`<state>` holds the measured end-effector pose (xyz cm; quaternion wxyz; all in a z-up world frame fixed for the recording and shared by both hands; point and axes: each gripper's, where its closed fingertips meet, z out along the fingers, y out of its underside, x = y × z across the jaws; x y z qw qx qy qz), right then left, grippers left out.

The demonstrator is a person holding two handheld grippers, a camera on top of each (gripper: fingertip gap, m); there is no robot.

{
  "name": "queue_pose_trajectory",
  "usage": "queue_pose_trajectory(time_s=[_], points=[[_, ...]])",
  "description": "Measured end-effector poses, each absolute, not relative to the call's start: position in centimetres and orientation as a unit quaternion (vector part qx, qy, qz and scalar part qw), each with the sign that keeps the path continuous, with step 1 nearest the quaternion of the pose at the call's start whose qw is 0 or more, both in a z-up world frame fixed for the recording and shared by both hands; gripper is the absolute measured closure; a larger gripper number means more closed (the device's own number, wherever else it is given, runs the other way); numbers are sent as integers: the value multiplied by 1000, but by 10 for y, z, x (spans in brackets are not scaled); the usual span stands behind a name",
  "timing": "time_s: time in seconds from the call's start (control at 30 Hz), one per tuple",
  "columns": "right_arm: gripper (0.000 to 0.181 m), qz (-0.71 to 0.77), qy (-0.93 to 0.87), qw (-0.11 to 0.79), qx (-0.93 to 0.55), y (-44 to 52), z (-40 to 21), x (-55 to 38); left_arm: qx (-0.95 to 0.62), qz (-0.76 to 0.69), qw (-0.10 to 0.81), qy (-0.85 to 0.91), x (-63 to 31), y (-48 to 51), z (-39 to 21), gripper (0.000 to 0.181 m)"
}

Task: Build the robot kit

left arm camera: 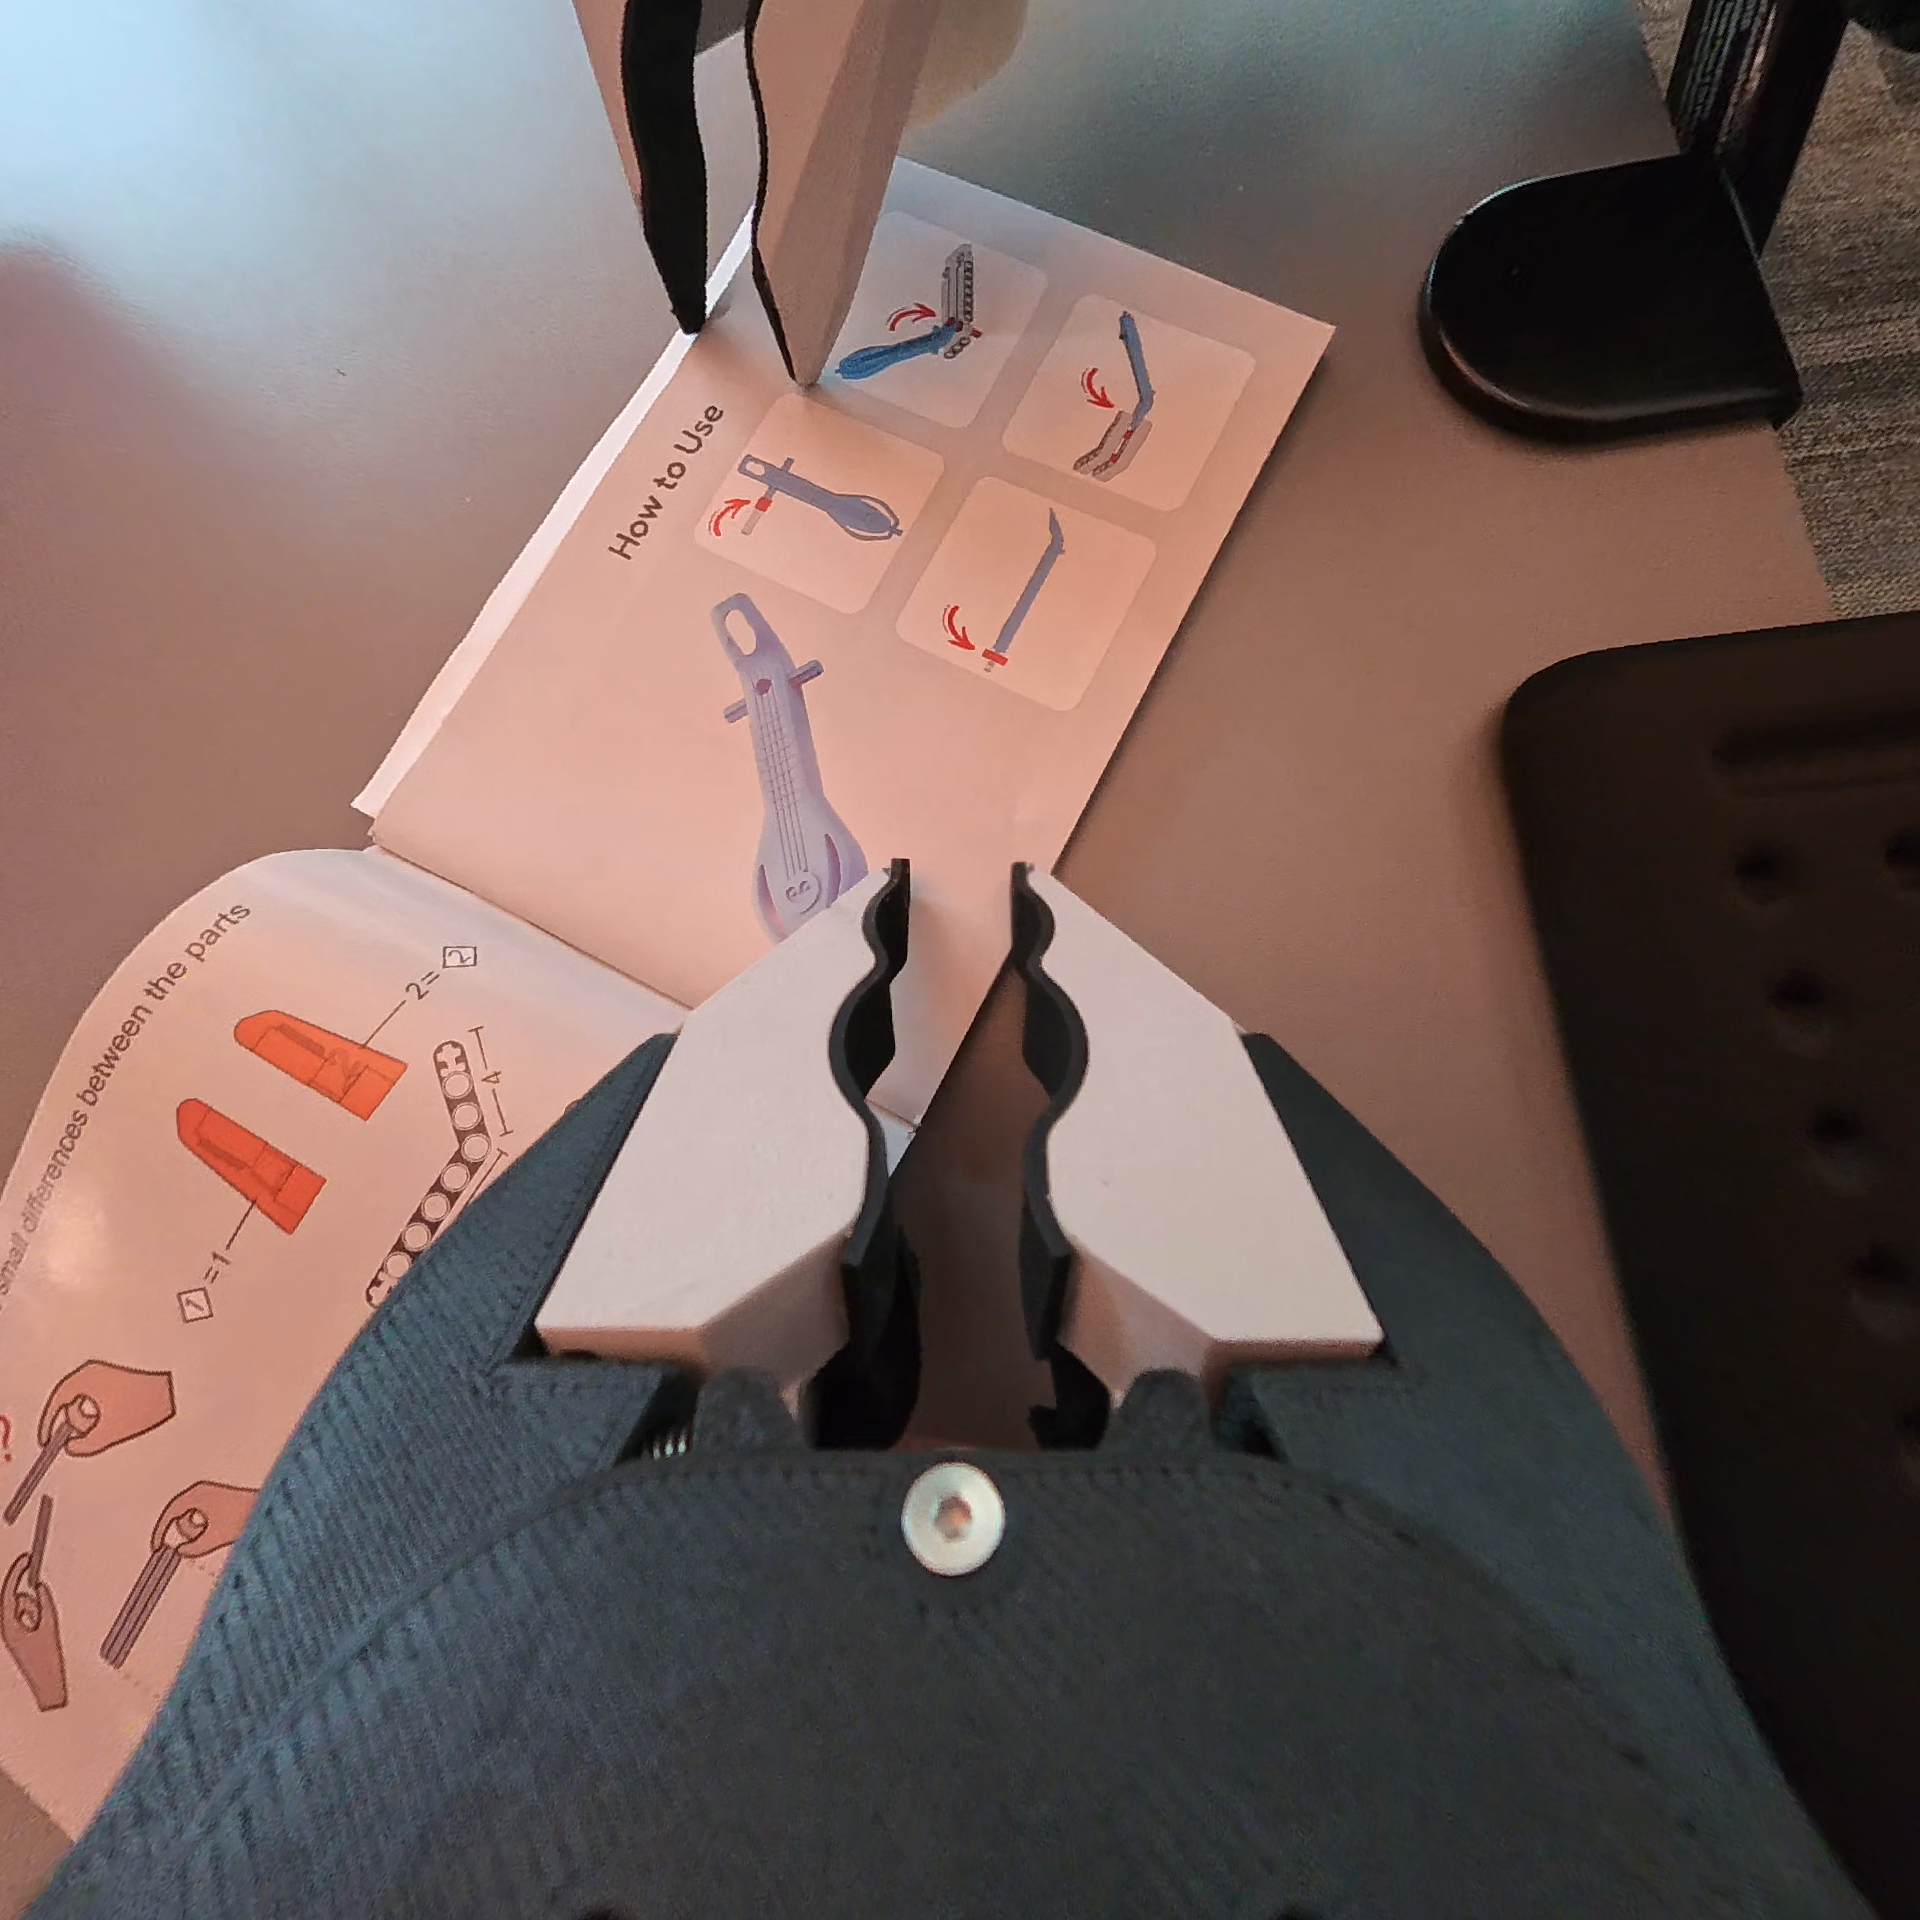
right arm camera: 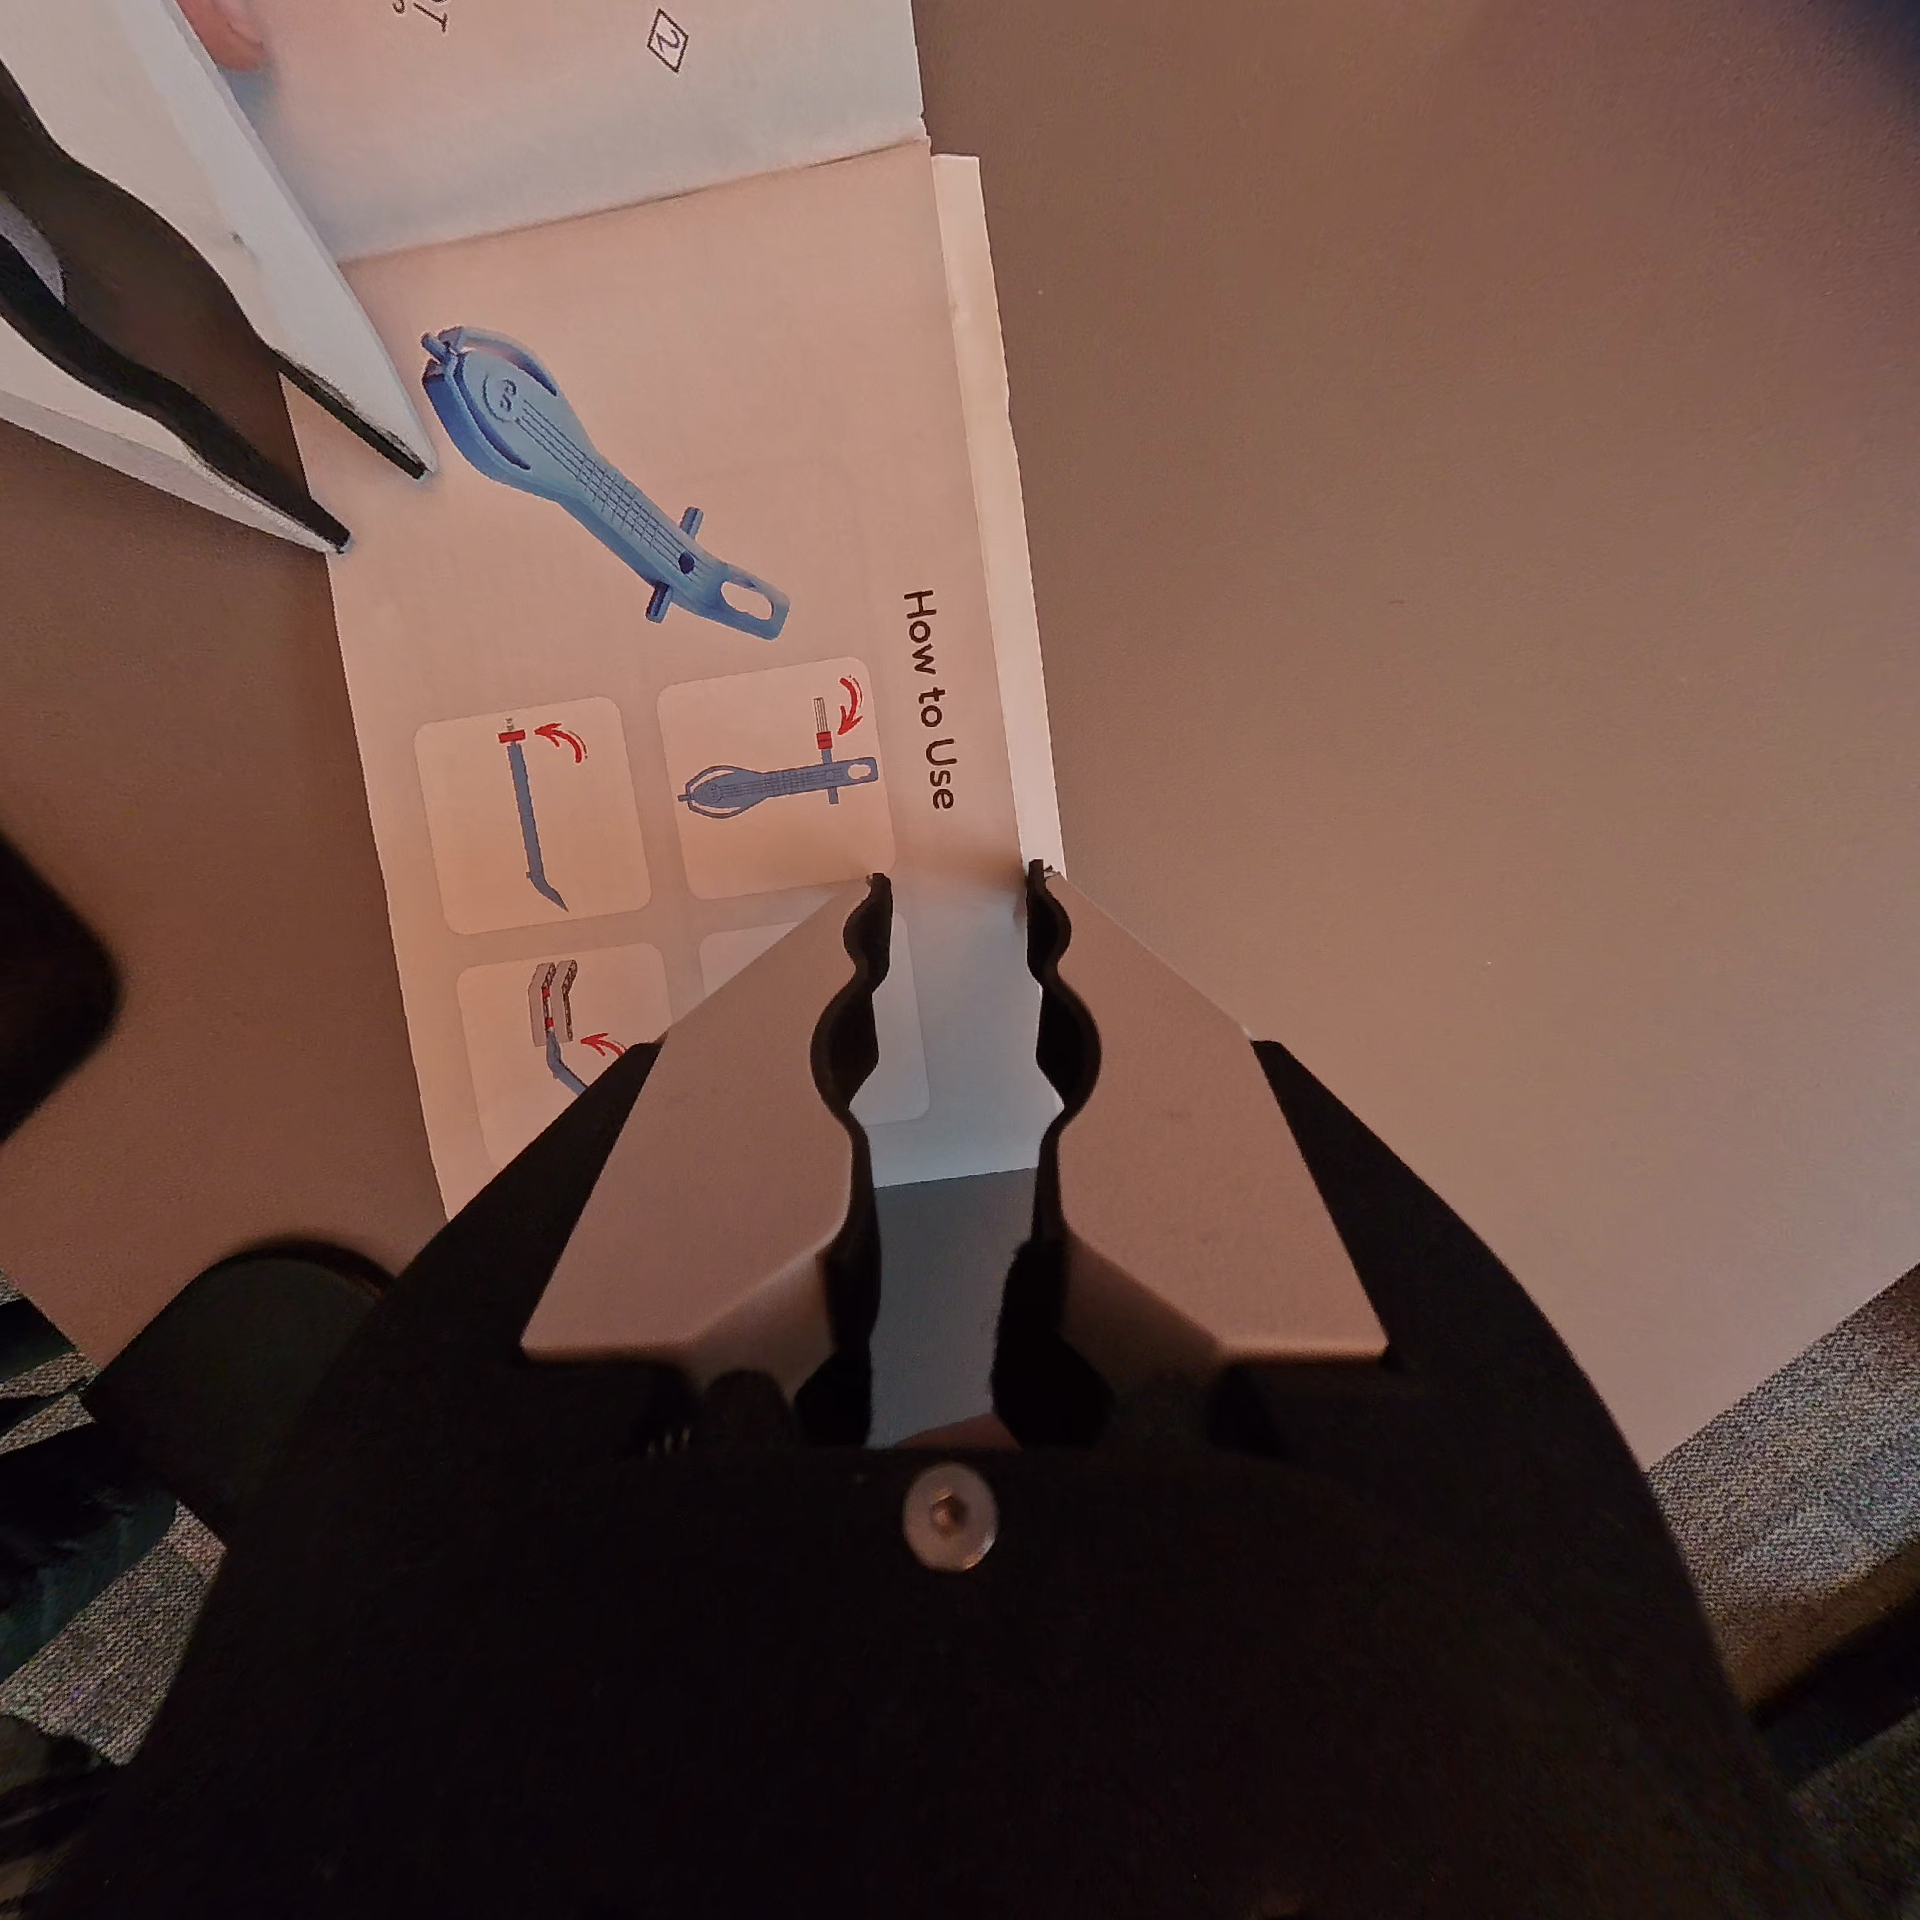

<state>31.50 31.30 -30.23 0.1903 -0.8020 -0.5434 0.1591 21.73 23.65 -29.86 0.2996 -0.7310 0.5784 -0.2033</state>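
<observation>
Left wrist view: one booklet (left arm camera: 831, 623), two grippers (left arm camera: 961, 873).

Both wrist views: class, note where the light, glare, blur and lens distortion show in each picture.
Left wrist view: warm light, pale glare on the table at upper left, the curled booklet page bowed by the wide lens, the dark chair at right soft. Right wrist view: dimmer, the right gripper body nearly black, the left gripper blurred at upper left, carpet grainy.

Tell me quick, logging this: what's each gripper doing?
Left gripper: open, empty, over the booklet.
Right gripper: open, empty, tips at the booklet's edge.
</observation>
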Motion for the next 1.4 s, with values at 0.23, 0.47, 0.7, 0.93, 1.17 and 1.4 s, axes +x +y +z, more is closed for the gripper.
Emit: queue_pose_trajectory(time_s=[0.23, 0.47, 0.7, 0.93, 1.17, 1.4], points=[[157, 159, -543, 190, -802, 313, -302, 315, -720, -204, 293, 595, 218, 230, -300, 152], [157, 160, -543, 191, -802, 313, -302, 315, -715, -180, 307, 601, 219, 234, -300, 157], [157, 159, -543, 191, -802, 313, -302, 315, -719, -192, 306, 594, 219, 234, -300, 158], [157, 159, -543, 190, -802, 313, -302, 315, -727, -209, 297, 583, 220, 232, -299, 161], [157, 158, -542, 191, -803, 313, -302, 316, -740, -231, 287, 563, 220, 233, -298, 163], [157, 158, -541, 191, -804, 313, -302, 316, -746, -249, 278, 551, 220, 232, -298, 166]])
